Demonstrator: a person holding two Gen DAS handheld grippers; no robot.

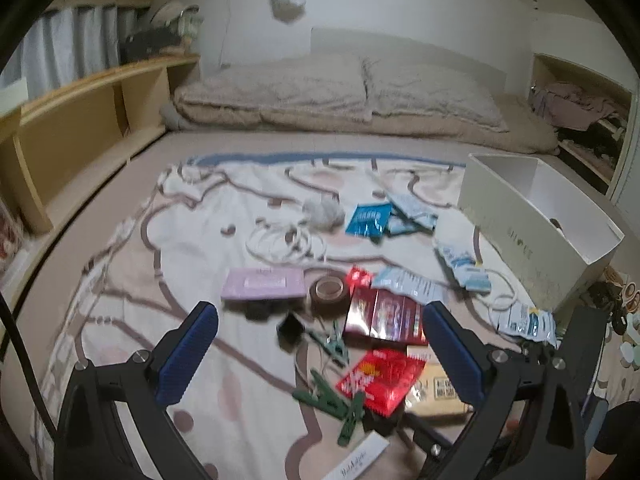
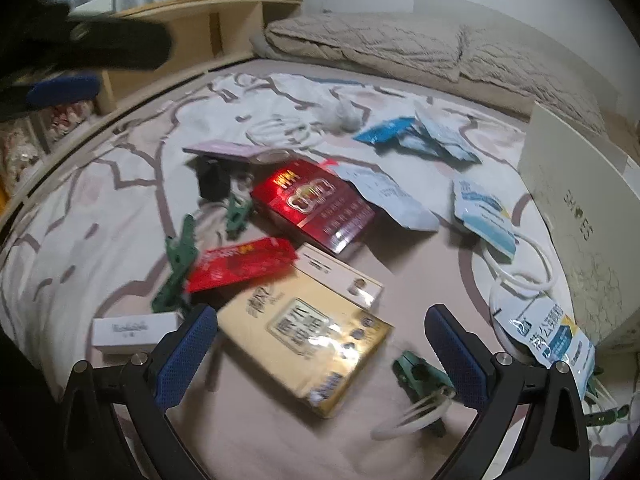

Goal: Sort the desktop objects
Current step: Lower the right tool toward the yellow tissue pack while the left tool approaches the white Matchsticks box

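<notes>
We see a wide bed (image 1: 132, 168) spread with a cream blanket with brown line pattern (image 1: 192, 232), and folded beige quilts (image 1: 328, 96) piled along its far edge. At the bed's right edge stands an open white cardboard shoe box (image 1: 532, 216), near the scattered clutter but apart from most of it.

Toward the near edge lies a flat gold-yellow printed carton (image 2: 308, 340), with a glossy dark-red box (image 2: 316, 204) beyond it and a crumpled red foil packet (image 2: 240, 264) between them, overlapping the carton's far corner. White-and-blue sachets (image 2: 484, 208) spread toward the shoe box; a pale pink flat box (image 1: 262, 283) and a roll of brown tape (image 1: 330, 291) sit side by side nearer the middle. Coiled white cable (image 1: 284, 242) lies beyond those — green plastic clothes pegs (image 1: 328, 396) lie near the red packet.

Our left tool (image 1: 320, 356) hangs above the pegs with its blue-padded fingers wide apart, gripping nothing. Our right tool (image 2: 320, 354) is likewise spread, empty, over the gold carton.
</notes>
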